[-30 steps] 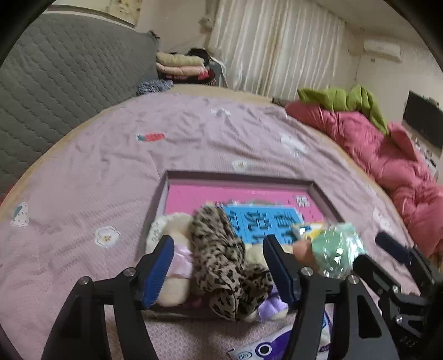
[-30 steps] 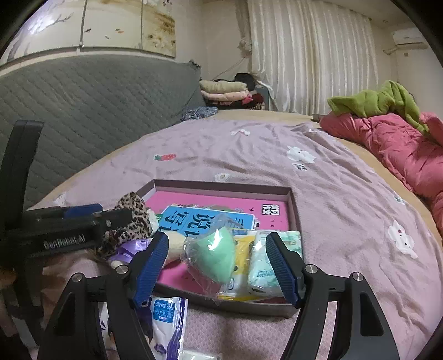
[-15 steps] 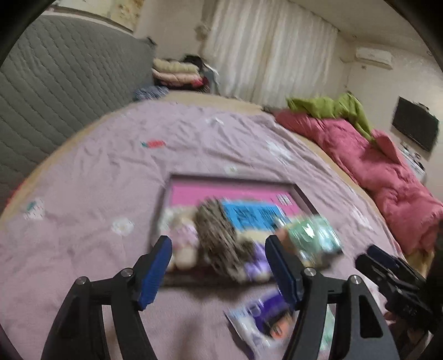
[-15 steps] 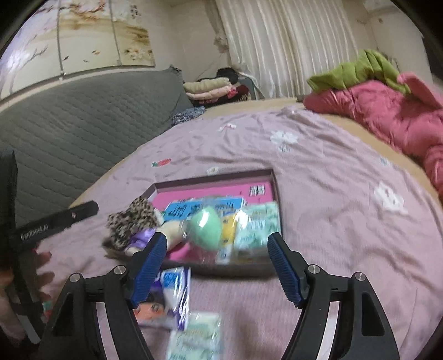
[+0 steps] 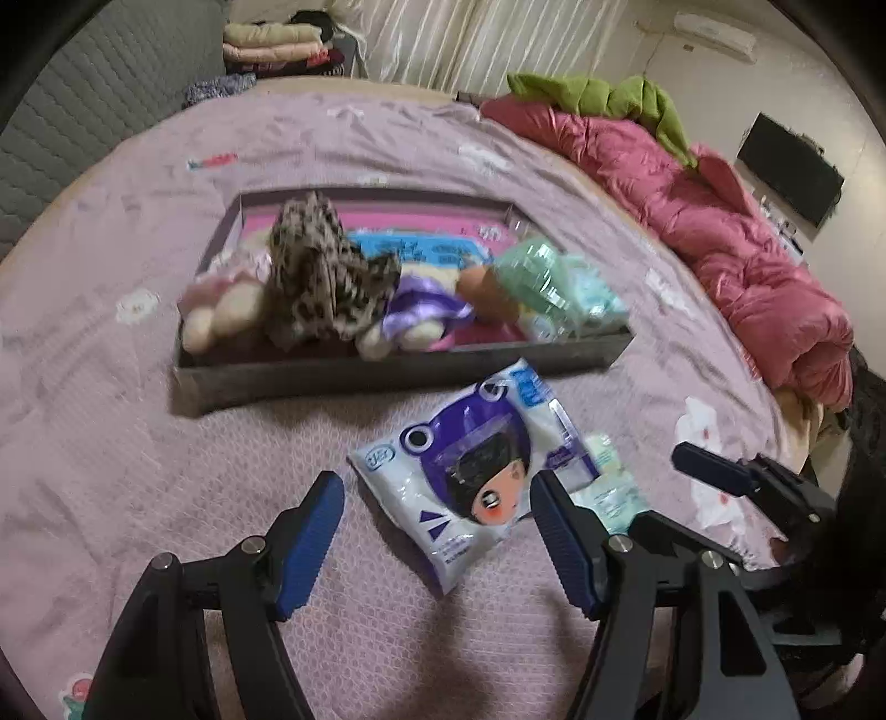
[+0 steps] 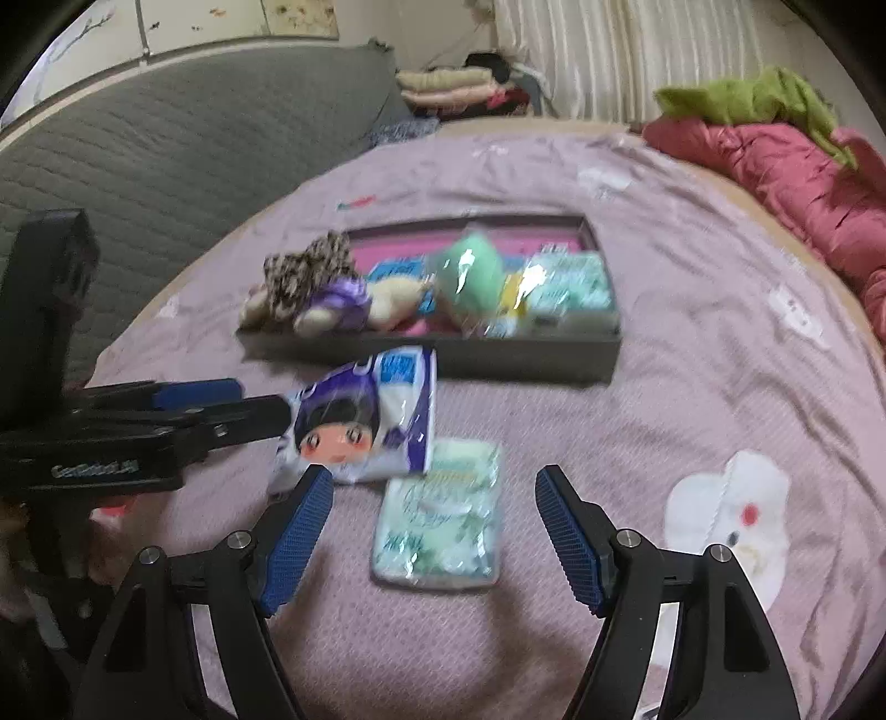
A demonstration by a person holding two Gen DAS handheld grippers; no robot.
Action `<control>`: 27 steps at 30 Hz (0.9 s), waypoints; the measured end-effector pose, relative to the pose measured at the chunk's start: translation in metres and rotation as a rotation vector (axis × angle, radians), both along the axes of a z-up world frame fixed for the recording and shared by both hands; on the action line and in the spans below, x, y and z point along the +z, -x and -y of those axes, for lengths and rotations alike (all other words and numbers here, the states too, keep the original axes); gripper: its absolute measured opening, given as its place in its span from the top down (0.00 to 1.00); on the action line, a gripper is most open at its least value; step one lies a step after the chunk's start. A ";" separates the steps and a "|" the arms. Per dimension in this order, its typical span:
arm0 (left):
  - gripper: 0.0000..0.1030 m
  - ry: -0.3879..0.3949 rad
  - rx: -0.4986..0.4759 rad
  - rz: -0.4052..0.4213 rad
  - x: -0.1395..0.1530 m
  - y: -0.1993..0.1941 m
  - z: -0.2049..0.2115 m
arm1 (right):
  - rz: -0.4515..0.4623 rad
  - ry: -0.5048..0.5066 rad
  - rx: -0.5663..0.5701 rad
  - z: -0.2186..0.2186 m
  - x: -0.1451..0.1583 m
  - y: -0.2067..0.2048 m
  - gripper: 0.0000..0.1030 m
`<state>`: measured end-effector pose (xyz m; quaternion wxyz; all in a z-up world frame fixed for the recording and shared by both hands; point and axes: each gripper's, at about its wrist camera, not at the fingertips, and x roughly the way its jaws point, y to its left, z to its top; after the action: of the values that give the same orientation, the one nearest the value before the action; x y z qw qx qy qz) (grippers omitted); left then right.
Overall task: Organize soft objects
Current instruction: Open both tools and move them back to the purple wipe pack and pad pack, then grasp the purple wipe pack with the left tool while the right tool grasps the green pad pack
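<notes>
A dark shallow tray on the purple bed holds a leopard-print cloth, a plush doll in a purple dress and a green wrapped bundle. In front of it lie a purple cartoon packet and a pale green tissue packet. My left gripper hovers open just above the purple packet, holding nothing. My right gripper hangs open over the green tissue packet, also holding nothing. In the right wrist view the left gripper reaches toward the purple packet.
A pink quilt with a green blanket lies along the bed's right side. A grey padded headboard runs along the left. Folded clothes are stacked at the far end.
Both grippers have drawn back from the tray and tipped downward, so the two packets on the sheet now lie under their fingers. Both stay open.
</notes>
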<state>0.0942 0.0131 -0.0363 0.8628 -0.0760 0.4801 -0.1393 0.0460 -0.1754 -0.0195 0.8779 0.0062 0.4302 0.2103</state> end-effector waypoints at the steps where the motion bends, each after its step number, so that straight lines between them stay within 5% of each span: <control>1: 0.33 -0.002 -0.011 -0.007 -0.004 -0.002 0.001 | -0.006 0.010 0.006 -0.001 -0.003 0.000 0.26; 18: 0.30 -0.028 -0.079 -0.057 -0.034 -0.033 0.023 | -0.141 0.095 0.039 -0.022 -0.048 -0.018 0.26; 20: 0.32 -0.048 -0.083 -0.048 -0.034 -0.032 0.027 | -0.127 0.111 0.033 -0.023 -0.048 -0.019 0.33; 22: 0.46 -0.044 -0.095 -0.039 -0.033 -0.031 0.030 | -0.127 0.113 0.023 -0.021 -0.048 -0.022 0.46; 27: 0.70 0.011 -0.139 -0.040 -0.029 -0.027 0.038 | -0.134 0.087 0.014 -0.013 -0.045 -0.025 0.51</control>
<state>0.1211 -0.0249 -0.0652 0.8408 -0.0501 0.5006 -0.2001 0.0711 -0.1620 -0.0649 0.8449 -0.0211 0.4969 0.1967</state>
